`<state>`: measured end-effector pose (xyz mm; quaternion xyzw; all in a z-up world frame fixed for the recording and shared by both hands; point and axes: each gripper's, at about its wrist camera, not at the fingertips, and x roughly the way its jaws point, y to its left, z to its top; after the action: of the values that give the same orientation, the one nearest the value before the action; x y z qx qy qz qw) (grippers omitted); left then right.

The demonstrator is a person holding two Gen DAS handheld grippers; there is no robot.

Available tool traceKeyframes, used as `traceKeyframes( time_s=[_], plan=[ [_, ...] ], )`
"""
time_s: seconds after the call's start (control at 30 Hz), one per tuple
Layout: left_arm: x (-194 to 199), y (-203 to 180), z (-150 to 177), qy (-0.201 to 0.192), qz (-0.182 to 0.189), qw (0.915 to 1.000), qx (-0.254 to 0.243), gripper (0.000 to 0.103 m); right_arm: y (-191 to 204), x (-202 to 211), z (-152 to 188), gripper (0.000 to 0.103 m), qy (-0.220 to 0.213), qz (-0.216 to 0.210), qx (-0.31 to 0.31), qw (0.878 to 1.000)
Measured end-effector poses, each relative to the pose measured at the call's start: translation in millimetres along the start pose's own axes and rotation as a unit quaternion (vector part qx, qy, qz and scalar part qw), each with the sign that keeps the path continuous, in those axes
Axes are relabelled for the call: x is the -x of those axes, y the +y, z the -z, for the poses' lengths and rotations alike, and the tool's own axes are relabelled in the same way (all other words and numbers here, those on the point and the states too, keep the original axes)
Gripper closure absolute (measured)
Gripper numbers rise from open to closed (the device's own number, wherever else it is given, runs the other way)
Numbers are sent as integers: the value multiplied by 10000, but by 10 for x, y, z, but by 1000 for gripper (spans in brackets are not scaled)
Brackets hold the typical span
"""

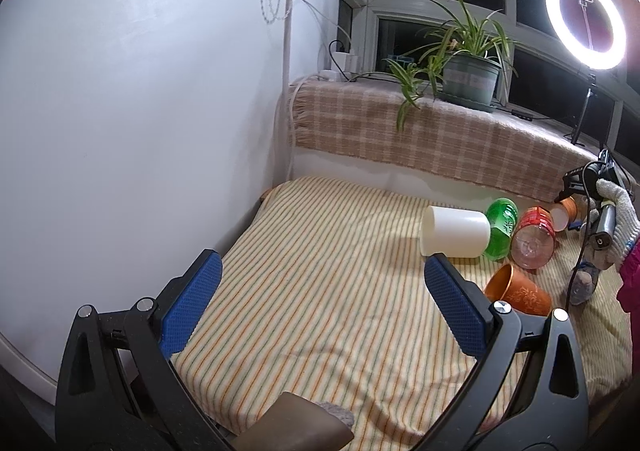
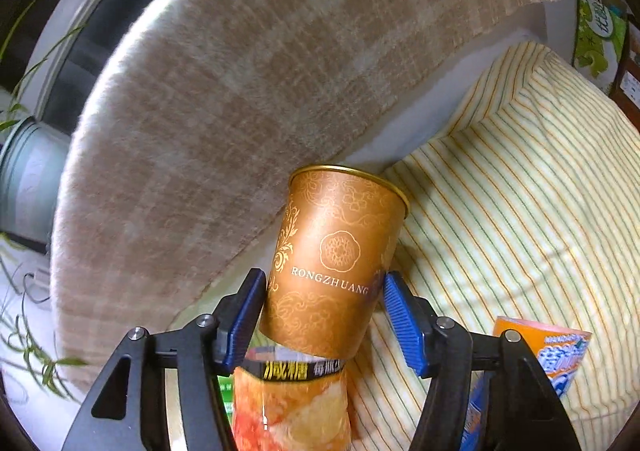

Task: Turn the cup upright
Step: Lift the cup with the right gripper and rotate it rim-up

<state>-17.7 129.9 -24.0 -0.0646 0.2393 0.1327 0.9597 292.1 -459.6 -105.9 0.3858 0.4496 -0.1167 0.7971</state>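
In the right wrist view an orange-brown paper cup (image 2: 336,263) marked RONGZHUANG stands between the blue pads (image 2: 404,323) of my right gripper (image 2: 324,319), rim up and slightly tilted; the pads touch or nearly touch its sides. In the left wrist view that cup (image 1: 566,211) shows small at the far right beside the gloved hand. My left gripper (image 1: 320,299) is open and empty above the striped cloth (image 1: 320,251). A white cup (image 1: 454,237) lies on its side beyond its right finger, and another orange cup (image 1: 518,291) lies on its side nearby.
A green bottle (image 1: 502,229) and a red-labelled bottle (image 1: 534,239) lie beside the white cup. A checked blanket (image 1: 420,131) covers the sill behind, with a potted plant (image 1: 470,79) and a ring light (image 1: 586,21). A white wall (image 1: 140,111) stands left. An orange snack packet (image 2: 560,351) lies right.
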Motion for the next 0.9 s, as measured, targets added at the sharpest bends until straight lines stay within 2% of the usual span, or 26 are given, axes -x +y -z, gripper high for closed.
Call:
traceKeyframes(
  time_s=[0.33, 0.57, 0.67, 0.9],
  plan=[
    [80, -164, -18, -59, 111, 9998, -129, 0, -351, 474, -392, 41, -288, -522, 397, 9974],
    [68, -396, -28, 87, 518, 9981, -314, 0, -720, 1063, -388, 41, -161, -1138, 1243, 9856],
    [24, -513, -10, 268, 784, 9959, -369, 0, -951, 1225, -252, 41, -73, -1258, 1630, 9785],
    [-83, -784, 61, 738, 1328, 9879, -298, 0, -1313, 1514, 351, 41, 251, -1377, 2518, 9576]
  ],
)
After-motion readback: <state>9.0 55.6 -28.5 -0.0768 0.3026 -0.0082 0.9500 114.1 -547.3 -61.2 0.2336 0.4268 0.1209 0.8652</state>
